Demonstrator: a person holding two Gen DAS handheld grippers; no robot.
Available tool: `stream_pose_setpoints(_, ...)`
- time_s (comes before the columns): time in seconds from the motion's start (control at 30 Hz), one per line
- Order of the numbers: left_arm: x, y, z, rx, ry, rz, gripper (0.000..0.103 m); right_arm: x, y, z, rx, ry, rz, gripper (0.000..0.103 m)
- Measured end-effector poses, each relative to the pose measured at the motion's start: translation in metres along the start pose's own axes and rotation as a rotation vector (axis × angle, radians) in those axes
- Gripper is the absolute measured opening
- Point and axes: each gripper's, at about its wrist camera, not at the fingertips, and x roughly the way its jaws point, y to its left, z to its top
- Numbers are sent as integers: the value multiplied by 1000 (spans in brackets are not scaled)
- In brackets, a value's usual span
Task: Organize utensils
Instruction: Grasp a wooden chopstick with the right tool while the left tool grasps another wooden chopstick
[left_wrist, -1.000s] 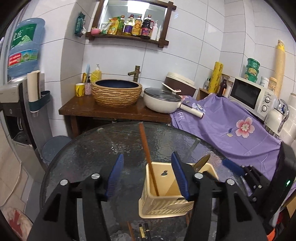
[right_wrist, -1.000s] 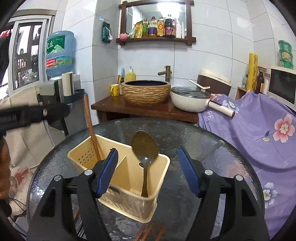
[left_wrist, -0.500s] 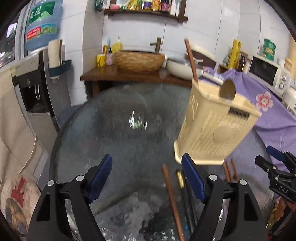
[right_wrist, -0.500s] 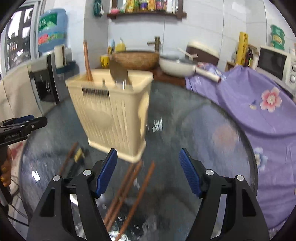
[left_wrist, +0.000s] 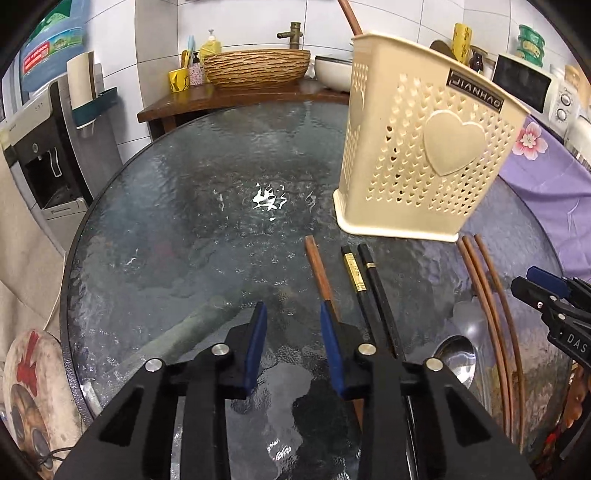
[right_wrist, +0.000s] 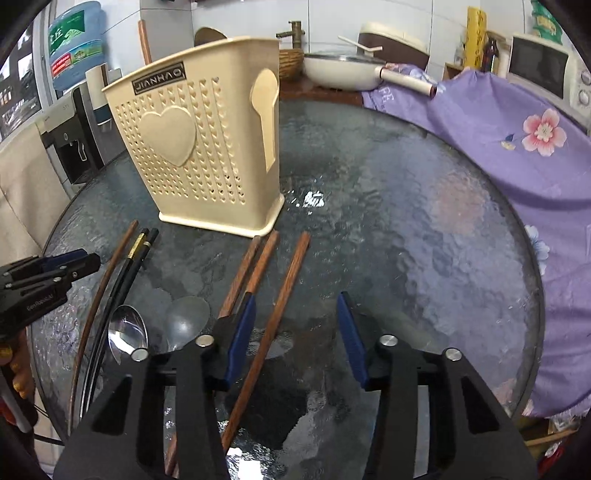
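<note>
From my left wrist, the left tongs (left_wrist: 291, 325) are closing on nothing, a brown chopstick (left_wrist: 318, 266) just right on the counter (left_wrist: 177, 206), while from my right wrist the right tongs (right_wrist: 295, 317) close astride another stick (right_wrist: 284, 273): stiff, light, slippery, best pinched midway.

A cream perforated plastic utensil holder (right_wrist: 207, 147) with a raised heart stands upright on the far part of the table; a brown wooden chopstick (right_wrist: 144, 37) and a spoon bowl rise from its top. Nearer, flat on the glass, lie three brown wooden chopsticks (right_wrist: 266, 266) side by side, two black chopsticks with gold bands (right_wrist: 136, 254) to their left, another thin brown chopstick (right_wrist: 110, 266) beside those, and a shiny metal spoon (right_wrist: 127, 334).
</note>
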Motion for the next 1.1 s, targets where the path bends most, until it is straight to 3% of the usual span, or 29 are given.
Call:
stream_pose_setpoints(0.33, 11, -10, 3, 4, 21, 27, 25, 25, 10, 3, 12, 70, -25, 33)
stream_pose_setpoints(0.73, 2, -18, 8, -18, -8, -24, 25, 28, 22, 3, -9, 64, -37, 32)
stream_pose_setpoints(1.1, 14, -31, 7, 38, 18, 16, 20, 32, 21, 8, -8, 69, -33, 29)
